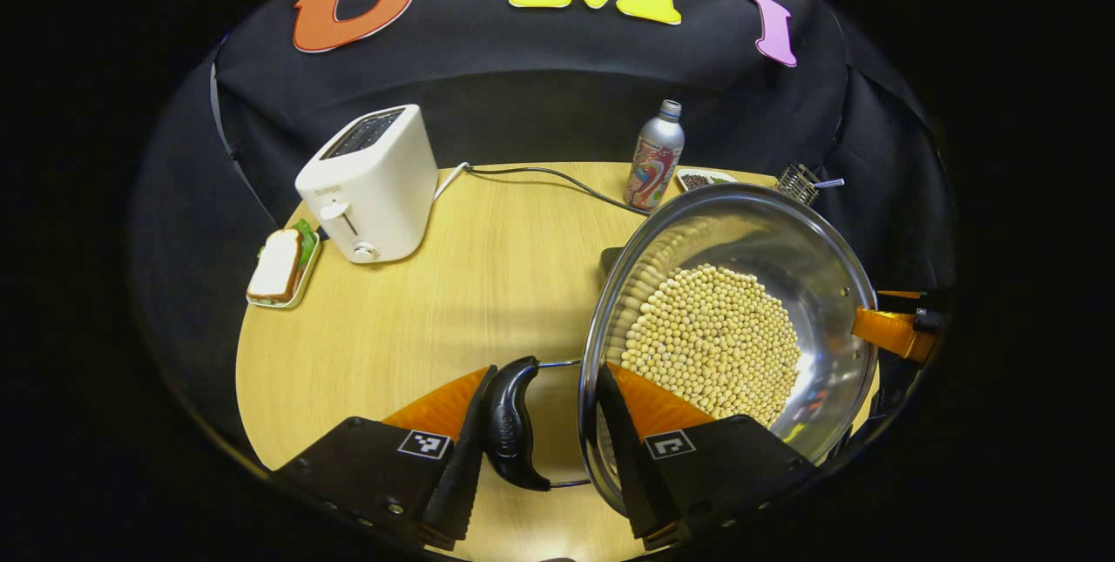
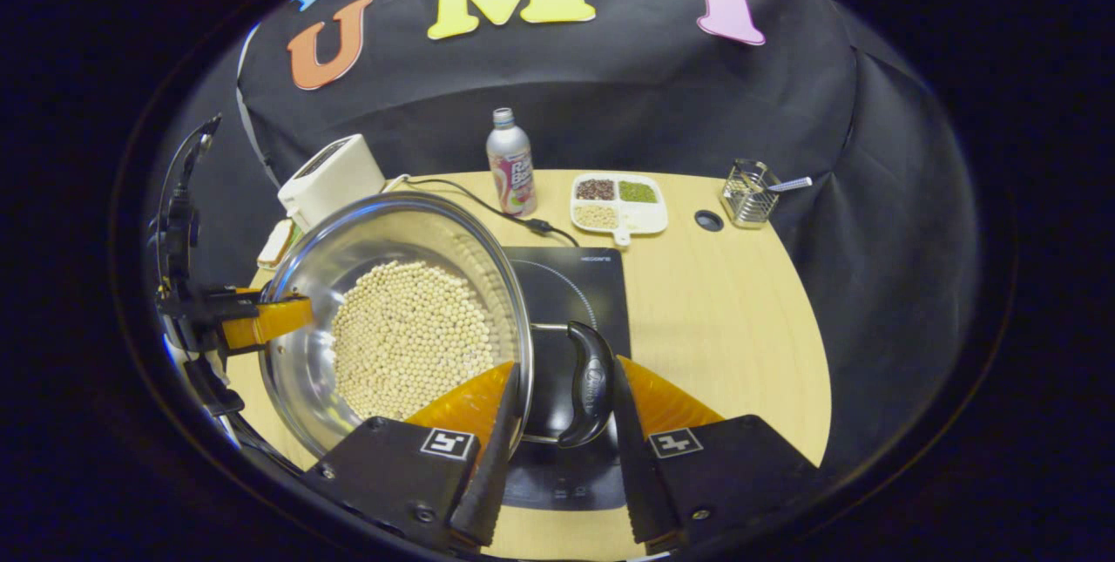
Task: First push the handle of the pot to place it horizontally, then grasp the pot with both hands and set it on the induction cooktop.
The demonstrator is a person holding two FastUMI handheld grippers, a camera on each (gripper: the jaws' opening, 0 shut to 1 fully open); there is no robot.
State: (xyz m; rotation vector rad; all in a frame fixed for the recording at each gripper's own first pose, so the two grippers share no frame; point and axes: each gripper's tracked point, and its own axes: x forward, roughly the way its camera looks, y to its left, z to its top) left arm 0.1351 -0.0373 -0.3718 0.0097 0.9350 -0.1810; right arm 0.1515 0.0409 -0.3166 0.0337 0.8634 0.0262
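A steel pot [image 1: 810, 283] holding pale beans [image 1: 714, 344] hangs between my two grippers. My left gripper [image 1: 546, 368] is shut on the pot: one finger is outside its black side handle [image 1: 512, 423], the other inside the rim. In the right gripper view the right gripper [image 2: 566, 362] clamps the opposite black handle [image 2: 592, 383] and the rim of the pot [image 2: 348, 248] the same way. The black induction cooktop [image 2: 571, 283] lies partly under the pot, and its corner [image 1: 610, 259] shows beside the pot's wall. Each view shows the other gripper's orange finger [image 1: 888, 331] [image 2: 261, 318] on the pot's far side.
A white toaster [image 1: 375, 183] and a sandwich on a small tray [image 1: 280, 267] stand at the table's left. A bottle [image 2: 511, 163], a divided dish of grains [image 2: 618, 203], a wire basket [image 2: 749, 192] and a power cable [image 2: 475, 196] line the back edge.
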